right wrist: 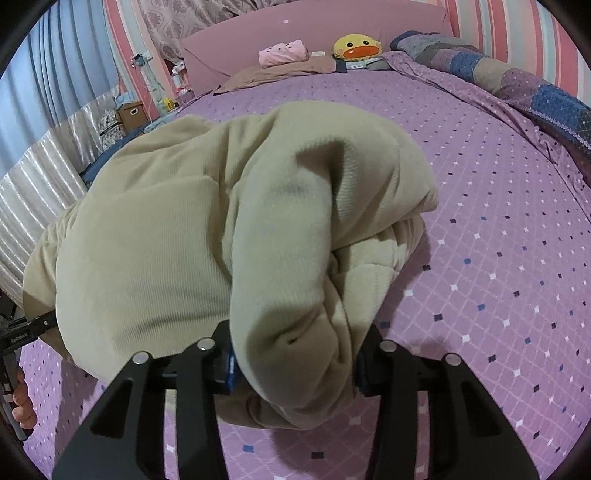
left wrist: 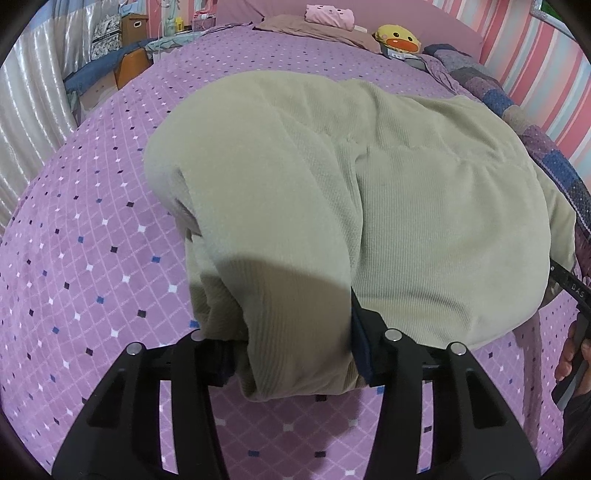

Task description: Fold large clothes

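Note:
A thick beige garment [left wrist: 332, 192] lies bunched on the purple bed [left wrist: 92, 258]. My left gripper [left wrist: 291, 350] is shut on a thick fold at the garment's near left end, and the cloth bulges between its fingers. In the right wrist view the same beige garment [right wrist: 177, 240] fills the middle. My right gripper [right wrist: 295, 365] is shut on a bunched fold at its near right end. Both gripped ends are raised a little above the bedspread. The cloth hides the fingertips of both grippers.
At the head of the bed lie a brown pillow [right wrist: 280, 70], a pink folded item [right wrist: 282, 51] and a yellow duck plush [right wrist: 356, 46]. A patchwork quilt [right wrist: 517, 85] runs along the right side. Boxes [left wrist: 133, 26] stand beside the bed. A hand [right wrist: 22, 402] holds the other gripper.

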Available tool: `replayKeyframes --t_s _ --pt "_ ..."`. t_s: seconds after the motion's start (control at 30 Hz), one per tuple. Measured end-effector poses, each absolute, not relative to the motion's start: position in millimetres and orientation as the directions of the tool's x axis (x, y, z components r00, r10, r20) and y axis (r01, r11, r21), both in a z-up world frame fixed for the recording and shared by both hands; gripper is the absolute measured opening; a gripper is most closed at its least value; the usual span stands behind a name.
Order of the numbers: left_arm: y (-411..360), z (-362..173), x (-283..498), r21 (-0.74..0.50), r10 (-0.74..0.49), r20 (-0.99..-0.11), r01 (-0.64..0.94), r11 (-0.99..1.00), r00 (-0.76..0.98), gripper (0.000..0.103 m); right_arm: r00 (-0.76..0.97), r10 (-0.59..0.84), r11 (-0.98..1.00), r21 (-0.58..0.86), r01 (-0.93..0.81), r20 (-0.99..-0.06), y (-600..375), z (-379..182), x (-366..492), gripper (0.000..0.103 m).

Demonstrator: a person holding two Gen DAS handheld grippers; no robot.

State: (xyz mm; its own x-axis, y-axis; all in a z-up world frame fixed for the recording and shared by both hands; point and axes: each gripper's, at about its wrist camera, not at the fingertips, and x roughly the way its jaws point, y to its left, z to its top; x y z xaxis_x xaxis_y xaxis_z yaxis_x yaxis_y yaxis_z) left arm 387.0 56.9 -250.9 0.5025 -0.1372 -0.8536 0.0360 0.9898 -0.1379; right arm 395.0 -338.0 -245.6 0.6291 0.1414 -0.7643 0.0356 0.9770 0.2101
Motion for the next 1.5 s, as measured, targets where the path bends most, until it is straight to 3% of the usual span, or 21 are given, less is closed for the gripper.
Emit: replayKeyframes --t_s 0.2,0.43,0.77,1.5 --pt "61 -246 392 -0.158 -0.161 -0.854 0.050 0.986 0.495 0.044 0.624 0.169 0.974 0.226 0.012 -0.763 -340 -241 399 0.042" --pt "54 -220 384 -0.093 -0.115 -0.836 0.069 0.993 0.537 0.038 0.663 0.143 0.986 0.165 -0.030 -0.735 -330 -215 390 0.038" --pt "50 -201 354 -0.117 -0.136 -0.843 0.070 0.991 0.521 0.037 0.693 0.142 0.989 0.134 -0.066 -0.707 -327 -184 356 0.037" --pt "34 -173 209 -0.150 -0.172 -0.836 0.085 0.985 0.521 0.037 0.706 0.114 0.992 0.122 -0.040 -0.698 -342 -157 206 0.037"
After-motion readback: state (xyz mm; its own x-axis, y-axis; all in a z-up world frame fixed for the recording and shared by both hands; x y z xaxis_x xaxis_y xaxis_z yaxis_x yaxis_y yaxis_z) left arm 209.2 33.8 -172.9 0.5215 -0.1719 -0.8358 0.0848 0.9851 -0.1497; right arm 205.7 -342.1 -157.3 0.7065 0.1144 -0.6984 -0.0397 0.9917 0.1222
